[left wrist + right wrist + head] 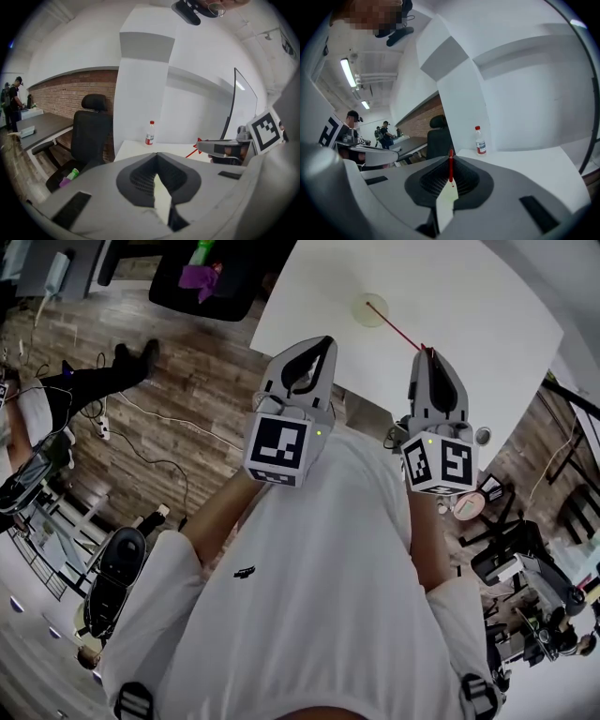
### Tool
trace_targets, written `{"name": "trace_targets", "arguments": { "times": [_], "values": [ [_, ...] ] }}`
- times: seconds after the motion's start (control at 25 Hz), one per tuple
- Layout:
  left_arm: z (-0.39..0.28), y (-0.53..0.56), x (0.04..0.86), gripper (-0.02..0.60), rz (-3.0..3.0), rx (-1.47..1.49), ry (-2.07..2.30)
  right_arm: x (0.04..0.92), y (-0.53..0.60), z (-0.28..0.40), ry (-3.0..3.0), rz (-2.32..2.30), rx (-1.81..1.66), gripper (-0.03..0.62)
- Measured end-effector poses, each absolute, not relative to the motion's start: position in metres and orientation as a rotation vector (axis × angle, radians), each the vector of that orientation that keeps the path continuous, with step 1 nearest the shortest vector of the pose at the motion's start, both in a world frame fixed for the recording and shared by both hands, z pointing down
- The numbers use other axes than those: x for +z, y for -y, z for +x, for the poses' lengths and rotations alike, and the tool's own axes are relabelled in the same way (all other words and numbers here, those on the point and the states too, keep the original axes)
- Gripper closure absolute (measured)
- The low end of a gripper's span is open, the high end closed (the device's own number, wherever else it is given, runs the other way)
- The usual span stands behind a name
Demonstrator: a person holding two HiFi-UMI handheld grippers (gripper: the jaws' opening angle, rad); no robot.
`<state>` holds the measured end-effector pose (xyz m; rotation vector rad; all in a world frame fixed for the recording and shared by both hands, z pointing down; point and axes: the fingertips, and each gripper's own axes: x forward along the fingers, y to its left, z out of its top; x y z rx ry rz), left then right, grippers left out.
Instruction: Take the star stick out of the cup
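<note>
A thin red star stick (396, 326) runs slantwise from the pale cup (370, 310) on the white table (469, 306) up to my right gripper (428, 352). That gripper is shut on the stick's upper end. In the right gripper view the stick (451, 166) stands pinched between the closed tips. The left gripper view shows the red star (198, 140) at the right gripper's tip (202, 146). Whether the stick's lower end is still inside the cup I cannot tell. My left gripper (325, 340) hovers at the table's near edge, shut and holding nothing.
A small plastic bottle (149, 133) with a red cap stands at the table's far side by a white pillar. A black office chair (89, 133) with a purple-green thing on its seat stands left of the table. People stand at a distant desk (384, 133).
</note>
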<state>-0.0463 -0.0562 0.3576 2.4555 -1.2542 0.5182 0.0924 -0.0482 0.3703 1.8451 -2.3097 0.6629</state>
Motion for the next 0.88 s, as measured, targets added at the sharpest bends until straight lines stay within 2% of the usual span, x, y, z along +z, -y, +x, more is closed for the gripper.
{"name": "trace_targets", "arguments": {
  "times": [0.36,0.88],
  "values": [
    [-0.063,0.060,0.334,0.588,2.472,0.458,1.318,0.335,0.028,0.109,2.315,1.900,0.574,0.573],
    [-0.052,0.067,0.322,0.588,2.505,0.421,1.326,0.302,-0.010,0.173,2.213,1.957,0.423,0.574]
  ]
}}
